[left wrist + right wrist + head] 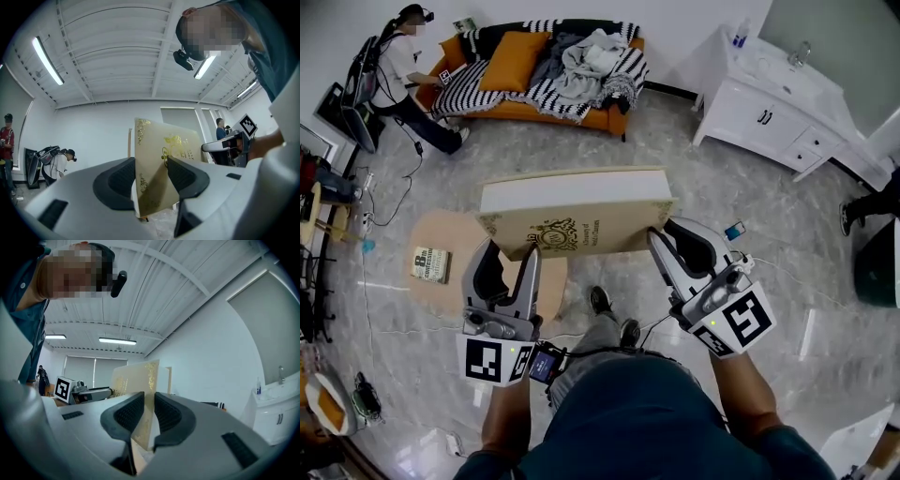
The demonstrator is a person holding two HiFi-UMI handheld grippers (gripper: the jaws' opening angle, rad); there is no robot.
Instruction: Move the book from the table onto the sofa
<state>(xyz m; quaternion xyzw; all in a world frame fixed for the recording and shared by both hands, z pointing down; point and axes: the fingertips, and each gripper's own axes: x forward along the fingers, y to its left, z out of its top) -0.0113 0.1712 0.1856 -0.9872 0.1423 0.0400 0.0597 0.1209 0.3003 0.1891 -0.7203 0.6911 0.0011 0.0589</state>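
The book point(577, 211) is a large, thick volume with a cream cover carrying gold ornament and gold lettering at its centre. It is held in the air, roughly level and slightly tilted, with its white page block facing the far side. It is off the counter point(441, 234) and not on the sofa point(525, 111).

The left tongs point(511, 251) are clamped on the near left corner of the book. In the left gripper view the cover stands between the two dark pads with both pads against it. The right tongs point(670, 232) are clamped on the near right corner. In the right gripper view the book's edge is pinched between the ribbed pads. Both tongs point about level, away from the person who holds them.

The counter is a round wooden top, low and to the left. The book's left part overhangs its far edge. A small book point(430, 264) lies flat on the counter's left side, well apart from the tongs.

The sofa is orange and stands against the far wall, well apart from the book. It carries a striped blanket point(469, 89), an orange cushion point(514, 58) and a heap of grey and white clothes point(586, 58). A second person point(398, 80) bends over the sofa's left end.

A white cabinet point(773, 108) with a basin stands at the far right. The floor point(741, 187) is pale grey marble.
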